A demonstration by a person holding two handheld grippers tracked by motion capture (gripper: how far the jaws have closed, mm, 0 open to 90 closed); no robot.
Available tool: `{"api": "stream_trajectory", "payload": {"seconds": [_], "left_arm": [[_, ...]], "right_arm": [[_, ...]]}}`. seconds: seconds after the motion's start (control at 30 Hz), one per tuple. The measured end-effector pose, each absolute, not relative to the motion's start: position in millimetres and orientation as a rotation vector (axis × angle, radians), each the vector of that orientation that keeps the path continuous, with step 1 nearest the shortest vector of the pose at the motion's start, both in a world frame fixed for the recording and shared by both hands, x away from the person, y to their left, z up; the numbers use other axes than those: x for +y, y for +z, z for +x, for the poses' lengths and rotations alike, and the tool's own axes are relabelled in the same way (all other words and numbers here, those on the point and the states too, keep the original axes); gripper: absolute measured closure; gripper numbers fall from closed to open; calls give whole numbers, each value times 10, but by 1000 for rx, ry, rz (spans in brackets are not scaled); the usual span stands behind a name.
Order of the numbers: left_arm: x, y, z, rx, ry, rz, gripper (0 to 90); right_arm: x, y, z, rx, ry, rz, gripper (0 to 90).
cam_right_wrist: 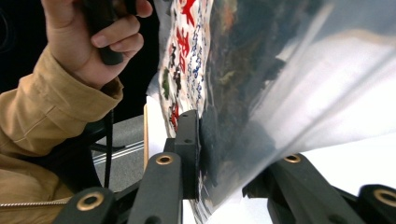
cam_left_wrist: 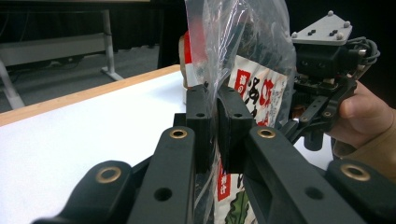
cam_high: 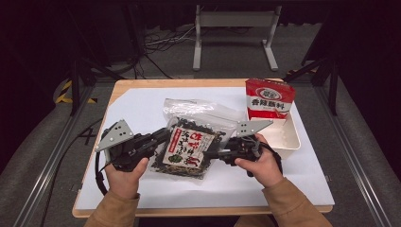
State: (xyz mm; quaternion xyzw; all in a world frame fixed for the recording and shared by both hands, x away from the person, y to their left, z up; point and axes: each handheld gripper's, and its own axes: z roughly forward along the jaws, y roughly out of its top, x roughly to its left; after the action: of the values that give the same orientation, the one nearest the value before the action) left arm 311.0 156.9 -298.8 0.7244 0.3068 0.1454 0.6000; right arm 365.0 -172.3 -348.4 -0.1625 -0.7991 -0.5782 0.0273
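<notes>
1. Black jaws of the left gripper [cam_left_wrist: 215, 122], nearest the lens in the left gripper view, pressed together on the clear plastic edge of the seaweed bag [cam_left_wrist: 254, 88].
2. Beyond those jaws: same bag upright, red-and-white label facing right, right gripper [cam_left_wrist: 299, 122] at its far edge.
3. From the right gripper's [cam_right_wrist: 219, 154] own camera: one pad flat against the printed side of the bag [cam_right_wrist: 224, 70], other pad hidden behind the film; contact on that side impossible to tell.
4. From above: bag [cam_high: 189, 144] stretched between left gripper [cam_high: 163, 137] and right gripper [cam_high: 213, 153].
5. Beyond the right jaws: white tray [cam_high: 291, 139] holding a red packet [cam_high: 268, 98].
</notes>
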Motion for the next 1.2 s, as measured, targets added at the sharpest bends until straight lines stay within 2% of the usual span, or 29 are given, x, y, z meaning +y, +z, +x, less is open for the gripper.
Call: {"api": "stream_trajectory", "payload": {"seconds": [0.13,0.53,1.2], "left_arm": [[1567,-2997,3118,716,355,1680,766],[1648,-3013,3126,720,384,1683,646],[1726,-3149,3223,755,436,1702,563]], "right_arm": [[-1762,-3453,3641,-2468,-1778,-490,734],[-2077,-3316,3611,-2599,-1728,-595,741],[-2583,-2947,3548,-2772,-1723,-759,742]]}}
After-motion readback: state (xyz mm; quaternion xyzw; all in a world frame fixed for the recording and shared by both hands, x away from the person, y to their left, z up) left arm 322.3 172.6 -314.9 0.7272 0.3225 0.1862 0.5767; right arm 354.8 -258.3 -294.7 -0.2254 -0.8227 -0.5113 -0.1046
